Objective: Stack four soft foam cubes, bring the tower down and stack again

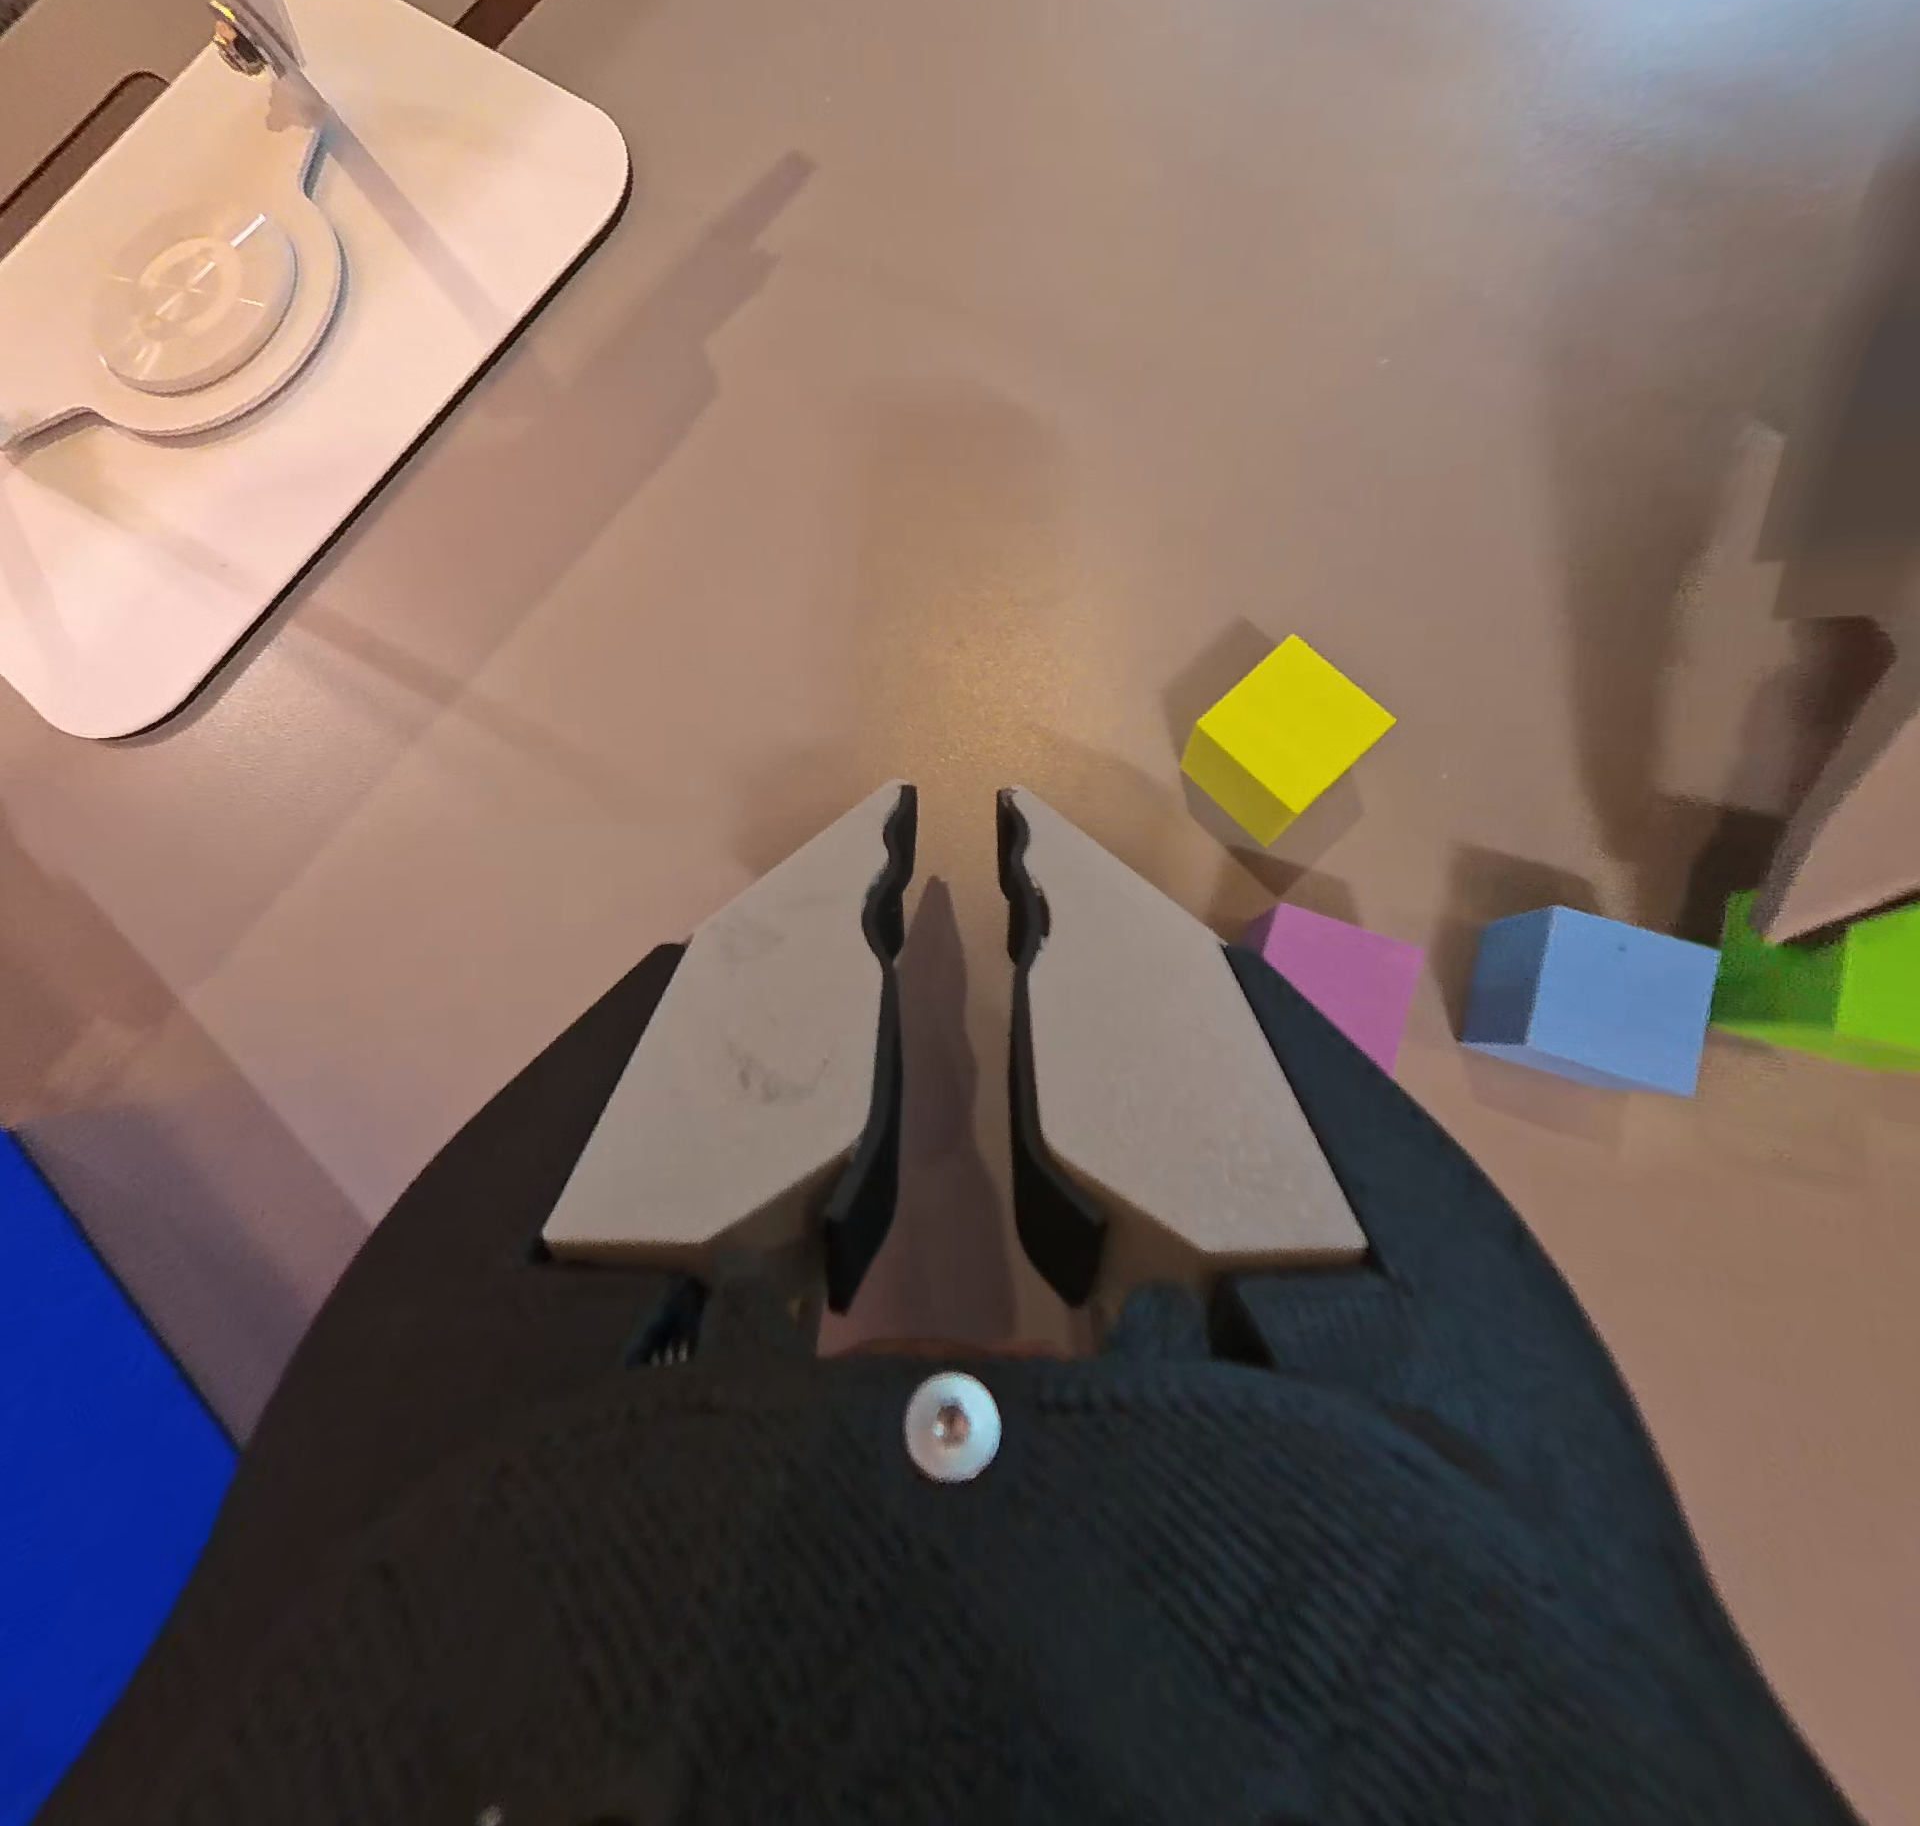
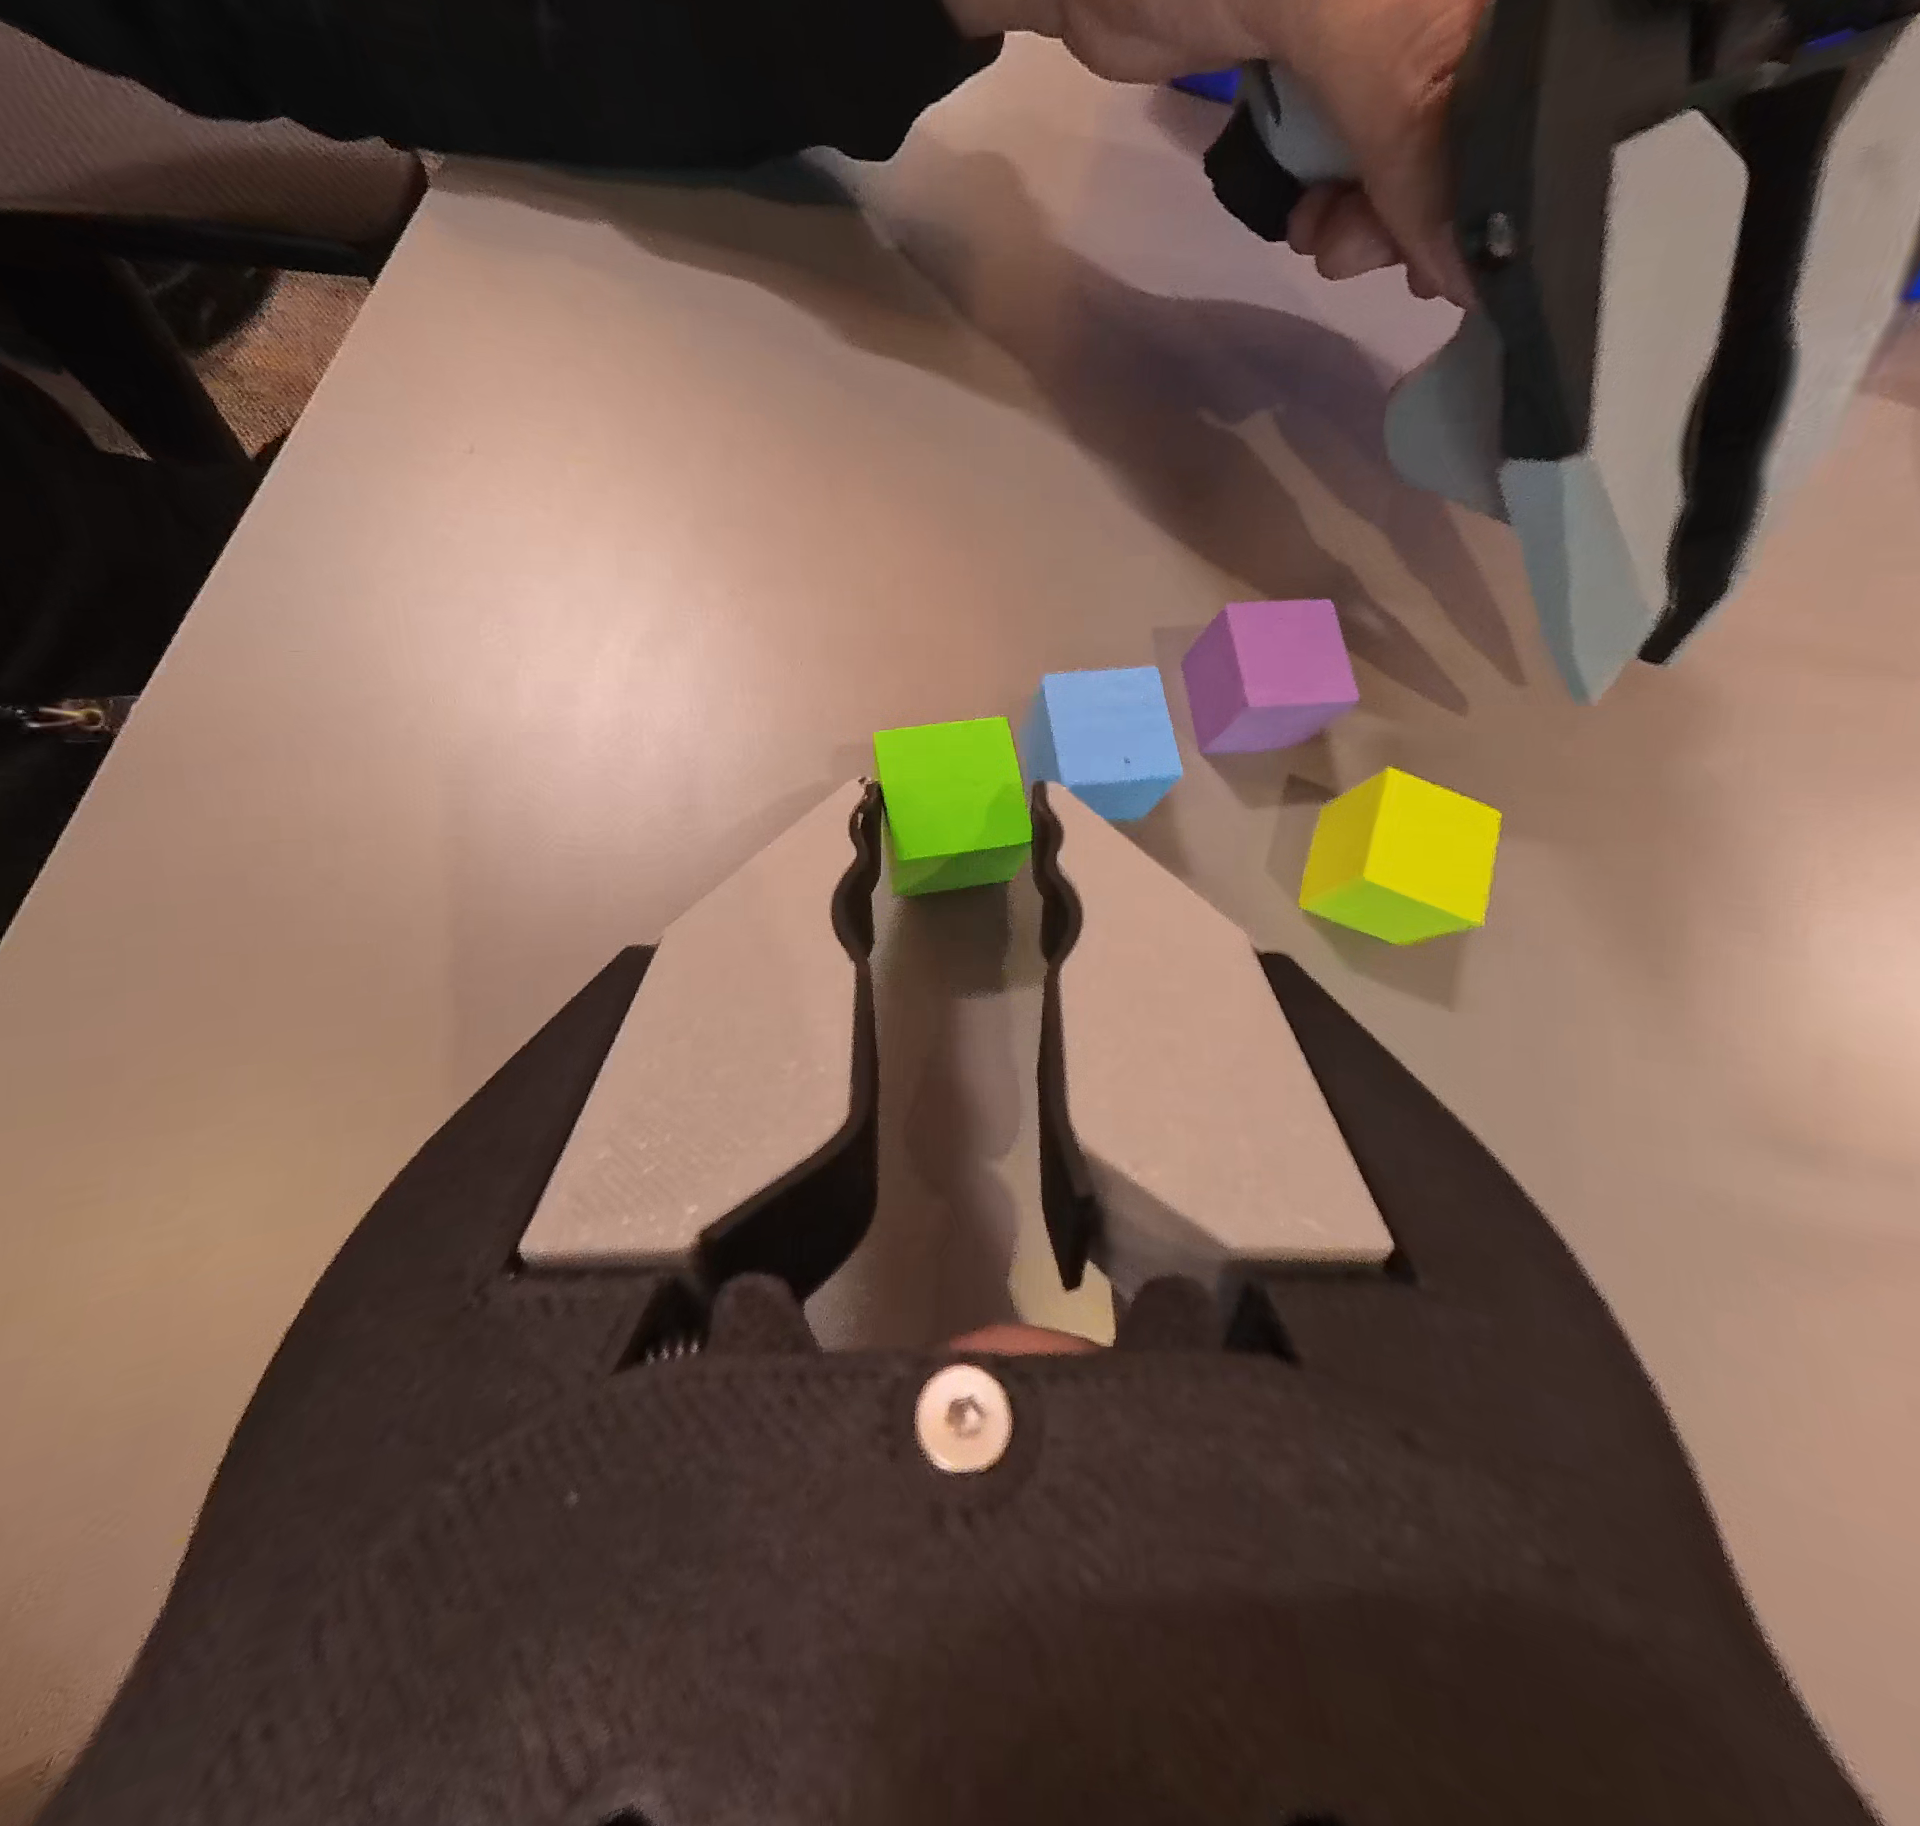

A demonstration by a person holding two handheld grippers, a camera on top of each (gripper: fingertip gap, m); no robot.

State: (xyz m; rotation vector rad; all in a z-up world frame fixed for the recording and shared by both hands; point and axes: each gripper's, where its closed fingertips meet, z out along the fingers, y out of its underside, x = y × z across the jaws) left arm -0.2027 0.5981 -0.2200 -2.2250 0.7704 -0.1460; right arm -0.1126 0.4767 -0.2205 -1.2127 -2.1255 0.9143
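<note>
The four foam cubes all lie singly on the tan table (image 2: 520,581), none resting on another, so no tower stands at this moment; whether this is the start or the stretch after the knock-down cannot be told from the views, but a full stack remains to be built. The green cube (image 2: 951,800) sits between the fingertips of the right gripper (image 2: 954,805), whose dark pads lie against both its side faces; it looks gripped, though whether it has left the table is hard to judge from this angle. Just beside it, on the far right of that tip, is the blue cube (image 2: 1107,742), then the purple cube (image 2: 1268,675) a little farther on, and the yellow cube (image 2: 1397,857) apart to the right. The left gripper (image 1: 956,810) hovers over bare table with a narrow gap between its pads and nothing in it; the yellow cube (image 1: 1288,732) and purple cube (image 1: 1340,976) lie to its right, out of its grasp. From the right wrist view it hangs above the purple cube, held by a hand (image 2: 1247,20). A white stand base (image 1: 312,342) rests at the table's far left. By my reckoning the work stands at the first pick of a stacking round, with three placements to follow.
</note>
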